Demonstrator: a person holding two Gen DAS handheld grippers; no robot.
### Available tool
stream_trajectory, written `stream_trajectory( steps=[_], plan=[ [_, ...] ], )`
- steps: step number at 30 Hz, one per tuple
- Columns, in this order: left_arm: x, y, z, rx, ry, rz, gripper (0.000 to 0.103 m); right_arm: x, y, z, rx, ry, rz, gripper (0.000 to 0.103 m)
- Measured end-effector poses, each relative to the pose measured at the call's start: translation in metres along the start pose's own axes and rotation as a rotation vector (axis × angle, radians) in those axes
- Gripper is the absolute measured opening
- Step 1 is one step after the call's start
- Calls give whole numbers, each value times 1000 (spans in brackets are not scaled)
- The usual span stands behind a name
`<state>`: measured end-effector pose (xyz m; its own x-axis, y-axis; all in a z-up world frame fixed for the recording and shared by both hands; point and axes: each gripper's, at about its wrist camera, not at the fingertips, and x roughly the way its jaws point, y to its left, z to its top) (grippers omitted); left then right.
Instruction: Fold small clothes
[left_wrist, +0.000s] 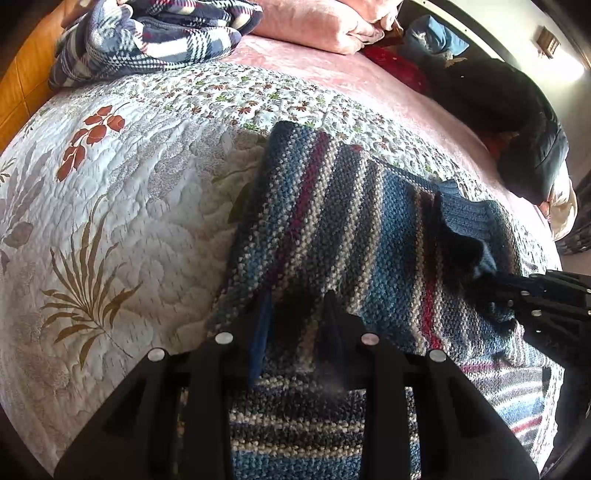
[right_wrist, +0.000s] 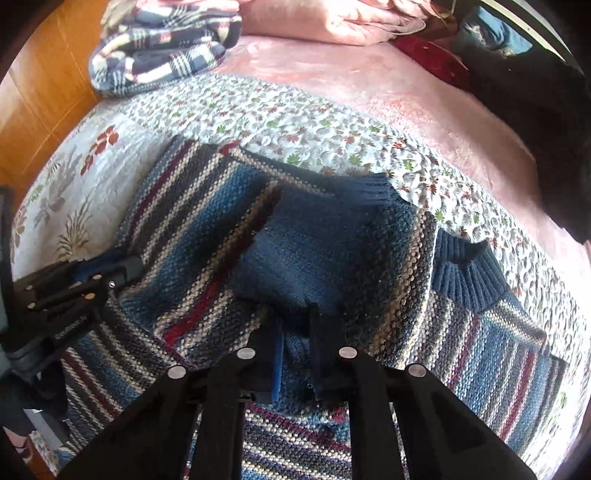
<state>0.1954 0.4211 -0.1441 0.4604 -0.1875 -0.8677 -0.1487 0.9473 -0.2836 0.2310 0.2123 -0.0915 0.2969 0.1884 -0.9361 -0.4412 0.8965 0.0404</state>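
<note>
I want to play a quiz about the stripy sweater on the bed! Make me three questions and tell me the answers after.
1. True or false: the striped knitted sweater lies on a flowery quilt.
2. Which is folded at the far end of the bed: A) a checked blanket, B) a yellow towel, C) a green coat?
3. Fill in: in the right wrist view, the ribbed cuff of the sleeve is dark ____.

Key:
1. True.
2. A, the checked blanket, beside a pink pillow.
3. Blue.

Bonus to notice: the left hand-held gripper and right hand-held gripper both have sweater fabric between their fingers.
</note>
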Motion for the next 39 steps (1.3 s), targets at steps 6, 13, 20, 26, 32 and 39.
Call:
stream_trajectory(
  steps=[6, 13, 20, 26, 32, 39],
  plan=[
    [0, -1, -2, 21, -8, 8, 29, -46, -65, -24, 233, -93, 114, 11],
    [2, -2, -2, 26, -4, 24, 29, -60, -153, -61, 460, -104, 158, 13],
    [-2, -7, 2, 60, 9, 59, 30, -42, -208, -111, 608, -84, 264, 43],
    [-26, -25, 4, 73, -61, 56, 33, -28, -224, -109, 660, -77, 344, 47],
    [-18, -54, 1, 152, -39, 28, 38, -15, -208, -91, 589, -38, 234, 16],
    [2, -45, -10, 155, 14, 19, 39, -36, -204, -98, 561, -64, 194, 9]
  ],
)
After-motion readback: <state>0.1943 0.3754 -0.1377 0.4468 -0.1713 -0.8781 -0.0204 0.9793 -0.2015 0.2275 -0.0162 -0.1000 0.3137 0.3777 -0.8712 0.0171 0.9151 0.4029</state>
